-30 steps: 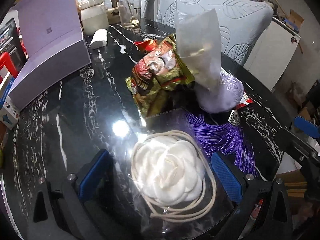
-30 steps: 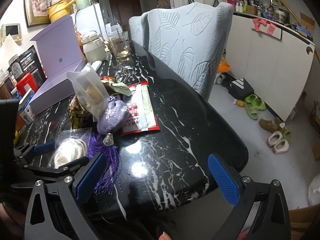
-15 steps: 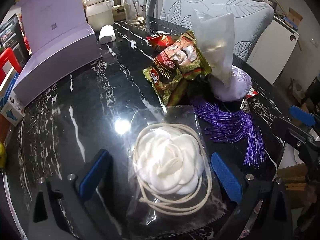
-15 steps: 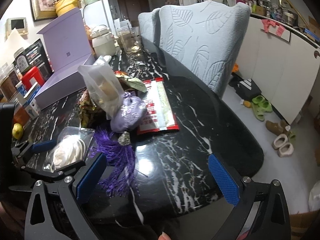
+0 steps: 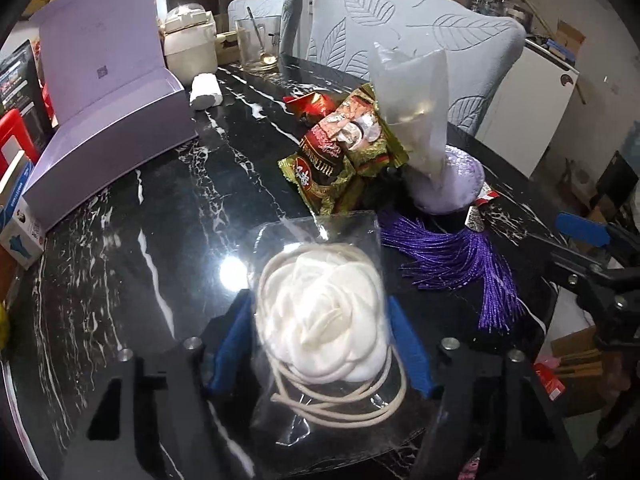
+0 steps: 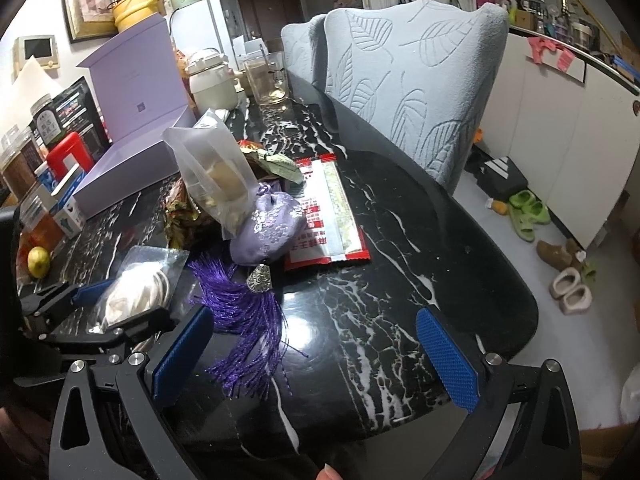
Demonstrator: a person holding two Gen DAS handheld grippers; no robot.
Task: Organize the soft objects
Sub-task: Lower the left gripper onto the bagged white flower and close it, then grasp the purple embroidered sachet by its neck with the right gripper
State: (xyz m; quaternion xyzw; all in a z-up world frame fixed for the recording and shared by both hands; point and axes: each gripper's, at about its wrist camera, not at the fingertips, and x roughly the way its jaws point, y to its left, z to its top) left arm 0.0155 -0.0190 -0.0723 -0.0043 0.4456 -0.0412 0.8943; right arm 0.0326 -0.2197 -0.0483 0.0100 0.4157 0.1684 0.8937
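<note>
Left gripper (image 5: 320, 332): jaws closing on the bagged flower (image 5: 324, 320), blue pads at both its sides; it lies at the table's (image 5: 120, 240) near edge.
Right gripper (image 6: 316, 360): jaws spread, empty, above bare table beside the tassel (image 6: 244, 320).
Slip risk: the slick bag may slide out or crumple under the pads.
Snag risk: the loose cord (image 5: 340, 404) may trail and catch.

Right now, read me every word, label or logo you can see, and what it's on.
No text reads clearly.
Red-and-white packet: Chinese print, too blurred.
Gold snack packets: red characters, blurred.
Purple box: small square mark, unreadable.
Black item on the floor: white three-stripe logo, no words.
</note>
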